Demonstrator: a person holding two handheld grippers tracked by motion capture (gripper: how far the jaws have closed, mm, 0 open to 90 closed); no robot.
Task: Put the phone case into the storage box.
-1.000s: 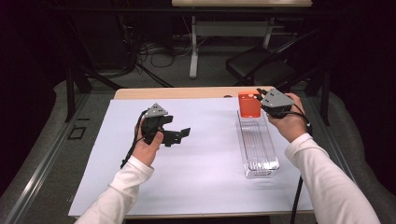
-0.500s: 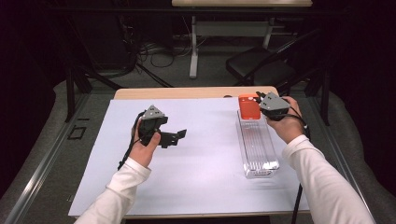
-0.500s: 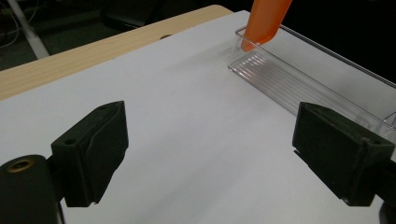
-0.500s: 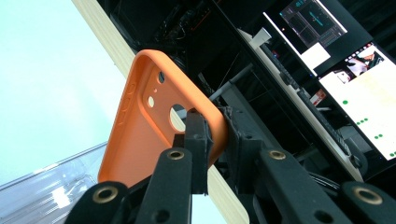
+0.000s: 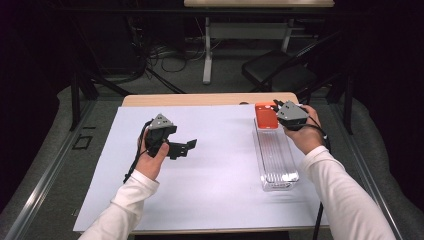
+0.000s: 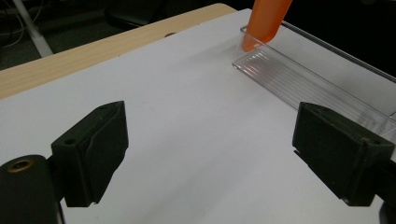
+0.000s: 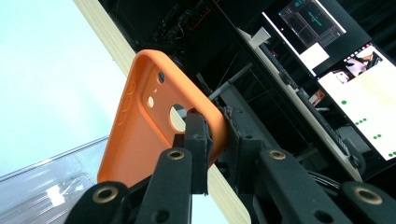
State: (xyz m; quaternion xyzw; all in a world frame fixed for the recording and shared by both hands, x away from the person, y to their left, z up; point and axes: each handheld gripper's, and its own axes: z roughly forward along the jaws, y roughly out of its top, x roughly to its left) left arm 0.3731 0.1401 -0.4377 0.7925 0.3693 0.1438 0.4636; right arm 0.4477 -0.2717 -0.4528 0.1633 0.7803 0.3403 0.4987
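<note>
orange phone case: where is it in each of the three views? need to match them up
High view: orange phone case at the far end of the clear tray, gripped by the right gripper.
Left gripper view: top edge, right of centre, its lower end dipping into the tray's far end.
Right gripper view: centre, its edge pinched between the jaws.
Shared landmark: the clear tray.
</note>
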